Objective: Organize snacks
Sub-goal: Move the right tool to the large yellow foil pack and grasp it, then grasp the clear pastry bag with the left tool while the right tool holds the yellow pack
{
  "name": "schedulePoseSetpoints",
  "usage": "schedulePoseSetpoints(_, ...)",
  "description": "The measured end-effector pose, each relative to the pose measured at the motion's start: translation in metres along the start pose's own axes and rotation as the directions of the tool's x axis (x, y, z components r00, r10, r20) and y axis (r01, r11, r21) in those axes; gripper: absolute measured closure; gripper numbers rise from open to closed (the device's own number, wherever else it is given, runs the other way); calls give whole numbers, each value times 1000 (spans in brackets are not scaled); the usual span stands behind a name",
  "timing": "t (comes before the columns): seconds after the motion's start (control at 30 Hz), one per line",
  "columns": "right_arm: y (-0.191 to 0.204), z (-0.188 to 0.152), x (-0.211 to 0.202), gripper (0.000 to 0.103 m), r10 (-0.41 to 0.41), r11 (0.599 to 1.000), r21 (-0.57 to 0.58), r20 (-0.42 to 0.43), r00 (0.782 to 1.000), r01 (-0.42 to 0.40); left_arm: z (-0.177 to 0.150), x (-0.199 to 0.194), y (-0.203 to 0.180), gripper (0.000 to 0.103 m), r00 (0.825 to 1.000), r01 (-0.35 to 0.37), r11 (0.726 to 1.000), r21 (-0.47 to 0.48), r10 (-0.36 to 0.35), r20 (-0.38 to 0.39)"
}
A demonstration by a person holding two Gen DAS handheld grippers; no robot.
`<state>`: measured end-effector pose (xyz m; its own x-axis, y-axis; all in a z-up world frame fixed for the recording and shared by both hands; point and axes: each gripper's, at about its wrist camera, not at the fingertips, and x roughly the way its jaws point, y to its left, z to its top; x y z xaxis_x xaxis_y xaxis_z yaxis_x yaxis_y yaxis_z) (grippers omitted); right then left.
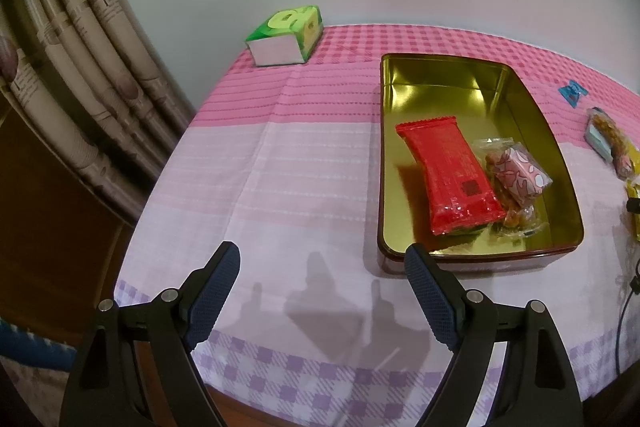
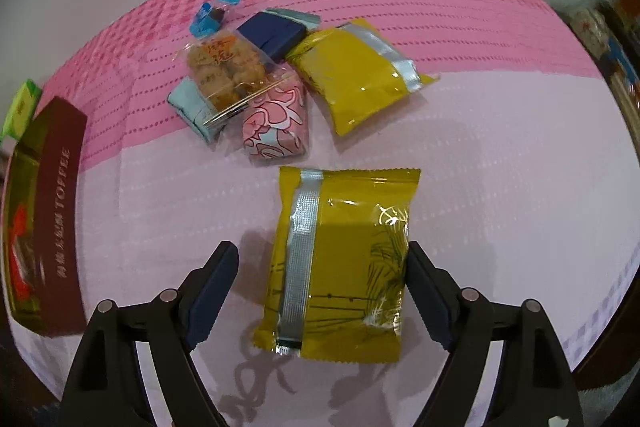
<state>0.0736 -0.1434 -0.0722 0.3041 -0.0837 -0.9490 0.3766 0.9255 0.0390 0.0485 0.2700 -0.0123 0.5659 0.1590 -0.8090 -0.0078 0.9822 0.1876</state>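
The dark red side of the tin (image 2: 60,215) carries the word "TOFFEE" in pale capitals (the smaller word before it is too blurred to read). Orange characters on the clear biscuit packet (image 2: 226,71) stay illegible.

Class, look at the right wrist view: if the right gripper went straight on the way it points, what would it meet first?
Most likely the near yellow snack packet, which lies between the open fingers of the right gripper. Whether the right finger already touches it is unclear.
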Motion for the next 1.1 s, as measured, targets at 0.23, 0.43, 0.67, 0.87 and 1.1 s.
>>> schedulePoseSetpoints(0.23, 1, -6, 2, 41, 8, 994, -108, 22, 1000, -6, 0, 1, -2, 18, 1000, -14, 1000, 7, 14, -1)
schedulePoseSetpoints(0.43, 1, -16, -1, 48, 32, 981, -196, 85, 996, -15, 0, -5, -13, 18, 1000, -23, 999, 34, 23, 10)
schedulePoseSetpoints(0.67, -25, -14, -2, 53, 65, 974, -226, 131, 989, -34, 8, -26, -47, 18, 999, -6, 998, 64, 2, 54)
schedulePoseSetpoints(0.87, -65, 1, 3, 53, 45, 984, -178, 172, 984, -14, 20, -37, -97, 18, 996, 56, 992, 112, -62, 56)
schedulePoseSetpoints(1.1, -106, 22, 8, 53, 17, 982, -184, 257, 966, 32, 39, -35, -164, 18, 991, 117, 980, 162, -125, 41)
